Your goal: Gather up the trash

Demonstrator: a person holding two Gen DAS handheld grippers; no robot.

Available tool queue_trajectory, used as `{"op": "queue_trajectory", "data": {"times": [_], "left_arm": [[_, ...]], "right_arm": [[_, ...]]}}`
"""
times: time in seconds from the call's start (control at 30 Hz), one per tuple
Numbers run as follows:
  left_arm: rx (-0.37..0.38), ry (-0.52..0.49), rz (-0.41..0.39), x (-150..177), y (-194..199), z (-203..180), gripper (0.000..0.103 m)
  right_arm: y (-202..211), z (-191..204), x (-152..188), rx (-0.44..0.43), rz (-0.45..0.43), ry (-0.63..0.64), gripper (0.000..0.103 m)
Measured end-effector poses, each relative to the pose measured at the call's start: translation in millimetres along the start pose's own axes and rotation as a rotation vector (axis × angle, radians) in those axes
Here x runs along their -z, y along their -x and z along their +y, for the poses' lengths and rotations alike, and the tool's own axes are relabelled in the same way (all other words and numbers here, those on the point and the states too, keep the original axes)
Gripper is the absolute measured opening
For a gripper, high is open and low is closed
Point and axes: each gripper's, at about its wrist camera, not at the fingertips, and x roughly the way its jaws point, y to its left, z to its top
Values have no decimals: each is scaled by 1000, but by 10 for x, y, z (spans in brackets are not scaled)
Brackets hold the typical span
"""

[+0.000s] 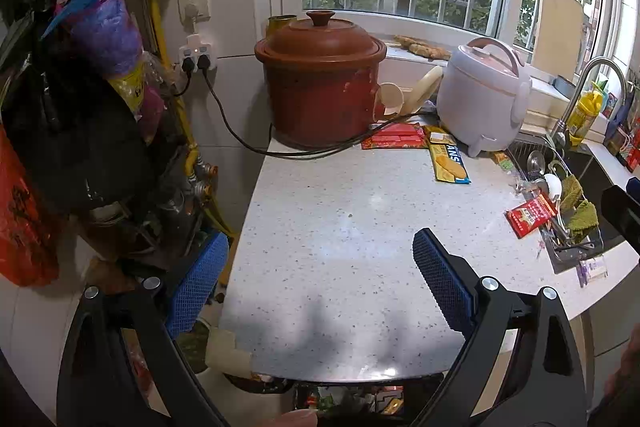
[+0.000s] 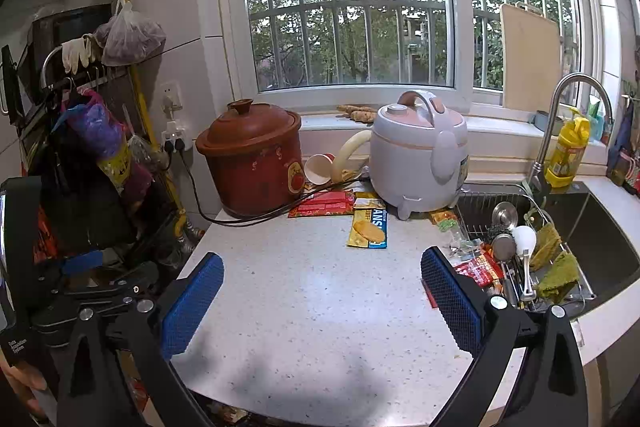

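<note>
Jaws on both grippers stand spread wide with nothing between them: the left gripper point(image 1: 320, 291) and the right gripper point(image 2: 320, 303) each hover over the bare near stretch of the table point(image 2: 320, 307), blue pads facing inward across a gap. The trash lies farther out, and the white rice cooker point(image 2: 420, 155) serves as a marker for all of it: a yellow snack wrapper point(image 2: 368, 229) lies flat just in front of the cooker and to its left, a red flat packet point(image 2: 322, 205) sits beyond that wrapper toward the clay pot point(image 2: 252, 163), a small orange-and-green wrapper point(image 2: 444, 219) lies right at the cooker's front foot, a tipped paper cup point(image 2: 318, 169) and what looks like a banana peel point(image 2: 348, 155) rest between cooker and pot, and a red sachet point(image 2: 478, 269) lies well in front of the cooker at the sink's edge. Below the table's near edge the left wrist view shows a bin point(image 1: 352, 401) with wrappers in it. With both pairs empty and litter lying on the table, I judge the step in hand to be a reach for a piece. Picking up a wrapper calls for a low, nearly flat approach, since the foil lies thin on the table and the cooker's cord point(image 2: 256, 215) runs close by. Both grippers point forward and slightly down, side by side.
</note>
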Motion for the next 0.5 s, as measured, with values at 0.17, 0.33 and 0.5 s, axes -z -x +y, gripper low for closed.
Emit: {"op": "queue_trajectory", "data": {"times": [0.17,0.33,0.5], "left_arm": [[1,-1,0,-3,1,3,91],[-1,-1,1,-7,-8,-2,91],[-5,0,2,-9,-13,-1,91]], "right_arm": [[0,-7,-4,3,-2,-2,98],[-8,-15,-5,4,0,-4,98],[-15,-20,-10,3,1,-4,98]]}}
